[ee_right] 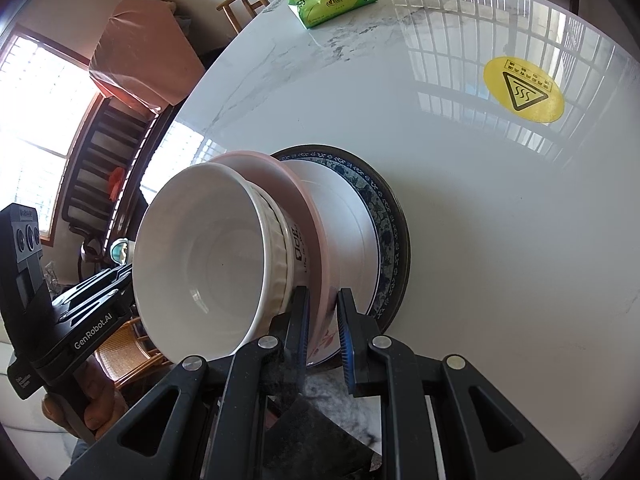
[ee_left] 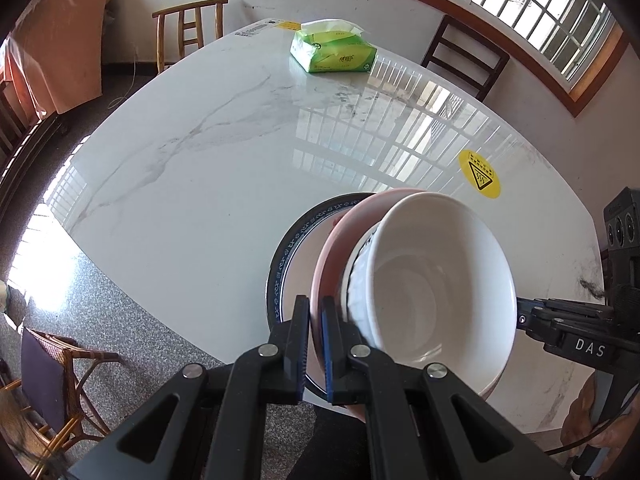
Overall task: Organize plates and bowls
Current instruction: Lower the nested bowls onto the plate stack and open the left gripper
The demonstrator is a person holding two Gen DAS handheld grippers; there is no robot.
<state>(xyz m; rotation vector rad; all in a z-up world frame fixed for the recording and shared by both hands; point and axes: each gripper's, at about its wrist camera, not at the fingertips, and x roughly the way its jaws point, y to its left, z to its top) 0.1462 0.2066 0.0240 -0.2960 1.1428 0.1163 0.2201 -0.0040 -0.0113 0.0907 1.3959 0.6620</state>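
A glossy white counter [ee_left: 208, 152] with thin grey marble veins mirrors the barred window in bright stripes. Near its front edge sits a stack of round crockery, well apart from the green tissue pack [ee_left: 333, 50] at the far edge. Lowest in the stack is a wide, flat plate [ee_left: 286, 256] with a dark rim and a blue-and-white patterned band. On it rests a smooth, matte pink plate [ee_left: 332, 248], smaller and shallow. Inside the pink plate stands a deep white bowl [ee_left: 436, 280], glazed and plain within, ribbed on the outside wall with dark lettering partly showing. A round yellow sticker [ee_left: 479, 174] with a black warning triangle lies flat on the counter just behind the stack.

The left gripper [ee_left: 315, 312] has its black fingers pressed together on the pink plate's rim at the stack's left side. The right gripper [ee_right: 322, 308] has its fingers clamped on the same pink rim at the opposite side, blue ridged pads against it.
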